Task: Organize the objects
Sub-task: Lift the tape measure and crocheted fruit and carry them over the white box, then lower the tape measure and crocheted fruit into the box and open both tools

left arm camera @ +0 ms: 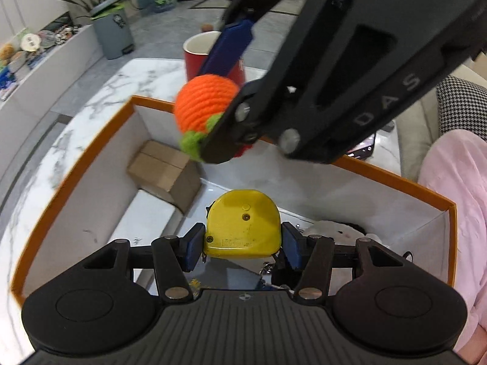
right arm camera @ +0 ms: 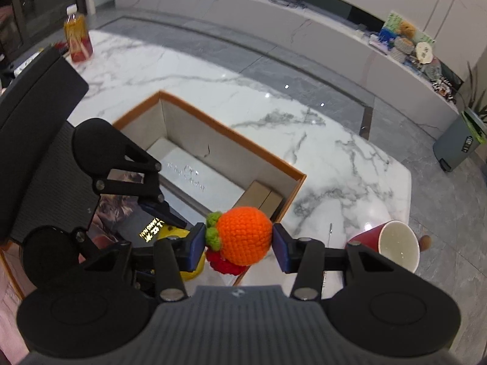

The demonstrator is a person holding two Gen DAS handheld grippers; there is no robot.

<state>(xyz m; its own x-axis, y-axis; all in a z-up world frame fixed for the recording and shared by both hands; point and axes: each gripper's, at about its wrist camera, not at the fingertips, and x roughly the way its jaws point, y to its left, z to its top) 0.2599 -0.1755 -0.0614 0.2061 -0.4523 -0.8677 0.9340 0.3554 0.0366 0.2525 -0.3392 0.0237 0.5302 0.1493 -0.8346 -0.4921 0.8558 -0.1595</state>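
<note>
My left gripper (left arm camera: 243,245) is shut on a yellow tape measure (left arm camera: 243,223) and holds it inside an orange-rimmed white box (left arm camera: 91,140). My right gripper (right arm camera: 239,245) is shut on an orange crocheted fruit (right arm camera: 245,235) with green leaves and a red part below. In the left wrist view the right gripper (left arm camera: 213,112) holds that fruit (left arm camera: 204,106) above the box's far wall. The box also shows in the right wrist view (right arm camera: 231,135), with the left gripper (right arm camera: 166,223) and the tape measure (right arm camera: 182,237) low in it.
A small cardboard carton (left arm camera: 166,172) lies in the box's far corner. A red cup (right arm camera: 389,245) stands beside the box on the marble table (right arm camera: 334,152). A drink bottle (right arm camera: 77,38) stands at the table's far left. A phone (left arm camera: 363,147) lies behind the box.
</note>
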